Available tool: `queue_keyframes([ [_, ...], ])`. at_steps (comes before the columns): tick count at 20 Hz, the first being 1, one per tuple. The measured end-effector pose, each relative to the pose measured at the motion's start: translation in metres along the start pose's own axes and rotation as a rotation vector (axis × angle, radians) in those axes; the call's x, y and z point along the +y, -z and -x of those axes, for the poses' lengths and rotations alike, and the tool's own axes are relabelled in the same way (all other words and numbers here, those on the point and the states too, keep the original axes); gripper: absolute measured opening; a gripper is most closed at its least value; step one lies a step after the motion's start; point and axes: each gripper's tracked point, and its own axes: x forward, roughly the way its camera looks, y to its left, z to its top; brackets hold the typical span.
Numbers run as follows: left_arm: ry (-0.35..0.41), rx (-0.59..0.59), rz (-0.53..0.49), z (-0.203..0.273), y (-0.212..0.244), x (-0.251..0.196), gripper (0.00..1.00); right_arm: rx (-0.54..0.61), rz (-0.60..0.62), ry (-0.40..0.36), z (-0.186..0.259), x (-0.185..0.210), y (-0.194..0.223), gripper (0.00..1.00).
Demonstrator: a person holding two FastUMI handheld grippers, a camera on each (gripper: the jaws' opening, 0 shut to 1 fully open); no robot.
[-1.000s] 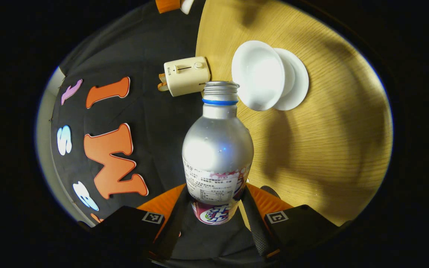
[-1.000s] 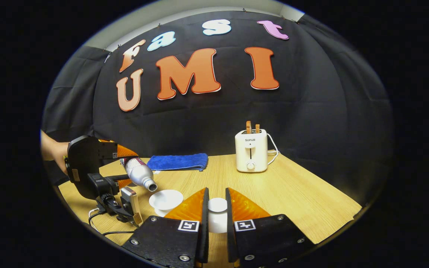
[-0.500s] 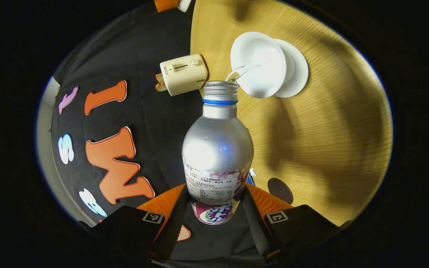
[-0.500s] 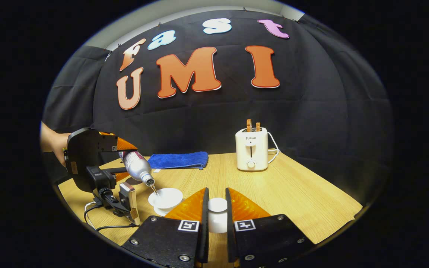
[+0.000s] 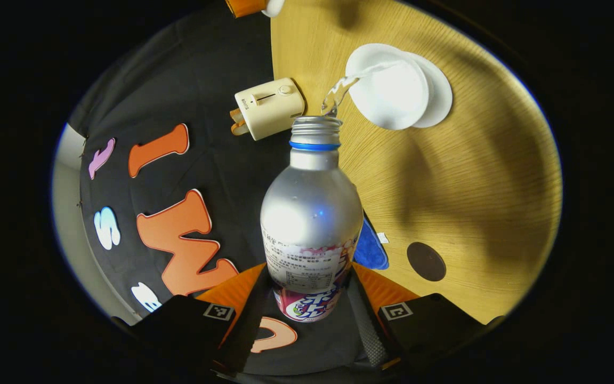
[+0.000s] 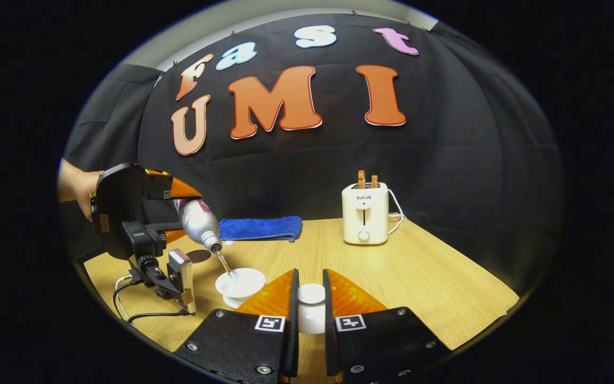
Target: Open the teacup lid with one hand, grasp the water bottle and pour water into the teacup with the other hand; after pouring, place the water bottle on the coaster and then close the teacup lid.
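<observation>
My left gripper (image 5: 309, 298) is shut on a silver water bottle (image 5: 311, 213) with its cap off and tilts it steeply downward. A stream of water runs from the bottle's mouth into the open white teacup (image 5: 387, 88) on its saucer. From the right gripper view, the left gripper (image 6: 179, 205) holds the bottle (image 6: 198, 222) above and left of the teacup (image 6: 240, 281). My right gripper (image 6: 310, 304) is shut on the white teacup lid (image 6: 311, 294) and holds it above the table, right of the cup. A dark round coaster (image 5: 426, 261) lies on the table.
A cream toaster (image 6: 363, 214) with two slices stands at the back of the wooden table (image 6: 435, 288). A folded blue cloth (image 6: 260, 228) lies along the back edge. A hand (image 6: 75, 186) holds the left gripper at the left, with a cable trailing on the table.
The bottle has tipped further and risen; water went from not flowing to a steady stream into the cup. The right gripper has kept still with the lid.
</observation>
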Motion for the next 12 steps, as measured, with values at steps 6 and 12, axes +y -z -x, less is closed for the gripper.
queue_keyframes([
  [6, -0.014, 0.006, -0.038, -0.002, 0.000, 0.003, 0.84, 0.005, 0.004, -0.015, -0.001, 0.005, 0.001, 0.20],
  [12, -0.025, -0.021, -0.106, -0.010, -0.018, -0.002, 0.84, 0.008, 0.007, -0.046, -0.003, 0.017, 0.002, 0.20],
])
